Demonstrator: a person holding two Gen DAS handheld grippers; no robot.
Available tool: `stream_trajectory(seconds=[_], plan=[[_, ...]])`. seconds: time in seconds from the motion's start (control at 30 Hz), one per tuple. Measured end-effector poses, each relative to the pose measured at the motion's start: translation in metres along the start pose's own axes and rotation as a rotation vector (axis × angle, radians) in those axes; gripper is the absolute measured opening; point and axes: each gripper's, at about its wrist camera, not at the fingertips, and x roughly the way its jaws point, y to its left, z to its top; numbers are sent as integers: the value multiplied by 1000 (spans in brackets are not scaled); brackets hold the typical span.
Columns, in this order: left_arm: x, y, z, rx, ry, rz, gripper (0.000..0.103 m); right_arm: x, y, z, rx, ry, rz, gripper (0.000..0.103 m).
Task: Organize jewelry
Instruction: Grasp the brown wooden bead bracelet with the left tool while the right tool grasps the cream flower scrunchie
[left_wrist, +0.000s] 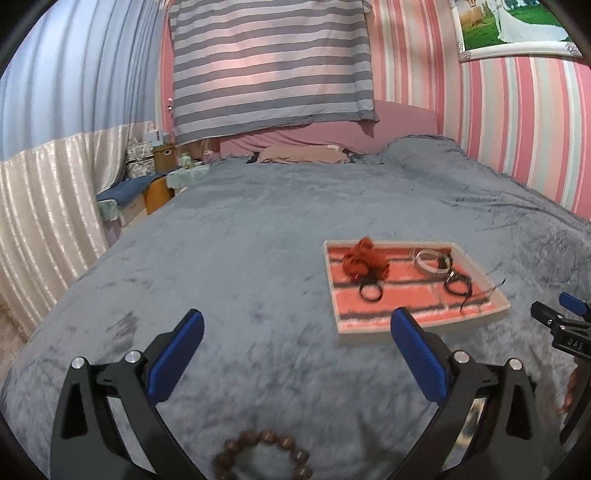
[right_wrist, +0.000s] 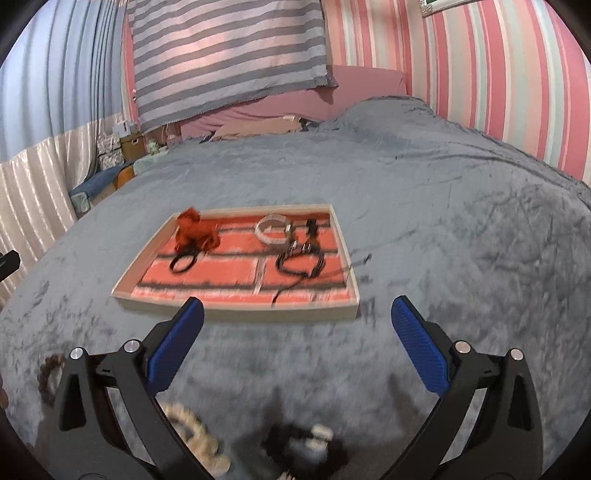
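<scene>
A shallow tray (left_wrist: 491, 312) (right_wrist: 236, 314) with a red brick-pattern floor lies on the grey bedspread. In it sit a red scrunchie (left_wrist: 364, 258) (right_wrist: 194, 230), a black hair tie (left_wrist: 370, 291) (right_wrist: 183, 263), a clear bangle (left_wrist: 430, 260) (right_wrist: 273, 230) and a black cord bracelet (left_wrist: 458, 286) (right_wrist: 299, 263). My left gripper (left_wrist: 297, 323) is open and empty, short of the tray; a brown bead bracelet (left_wrist: 262, 456) (right_wrist: 50, 373) lies under it. My right gripper (right_wrist: 297, 312) is open and empty just before the tray's near rim. A cream bead bracelet (right_wrist: 194, 432) and a blurred black-and-white piece (right_wrist: 306, 439) lie below it.
The grey bedspread (left_wrist: 240, 240) stretches wide around the tray. Pink pillows and a striped cloth (left_wrist: 269, 66) stand at the bed's head. Boxes and a small table (left_wrist: 155, 173) crowd the far left by the curtain. The right gripper's tip (left_wrist: 565, 317) shows at the right edge.
</scene>
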Motion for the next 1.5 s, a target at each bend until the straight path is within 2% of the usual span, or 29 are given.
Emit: stream_trajectory(seconds=[0.2, 0.37, 0.7, 0.93, 1.17, 1.37, 1.43, 1.5], plan=[[-11, 16, -48, -32, 69, -1, 99, -16, 11, -42, 20, 8, 21, 99], [-17, 28, -78, -64, 95, 3, 99, -23, 26, -64, -19, 23, 14, 99], [-24, 42, -114, -41, 124, 53, 99, -27, 56, -89, -74, 49, 9, 99], [-16, 50, -122, -15, 152, 46, 99, -15, 70, -91, -91, 101, 15, 98], [-1, 71, -125, -77, 207, 24, 99, 3, 77, -93, -108, 162, 27, 84], [13, 73, -127, -65, 252, 12, 97, 14, 80, -95, -110, 194, 33, 73], [20, 73, -130, -62, 278, 1, 88, 19, 82, -96, -116, 207, 33, 70], [28, 72, -133, -66, 312, -17, 75, 23, 82, -98, -116, 220, 30, 63]])
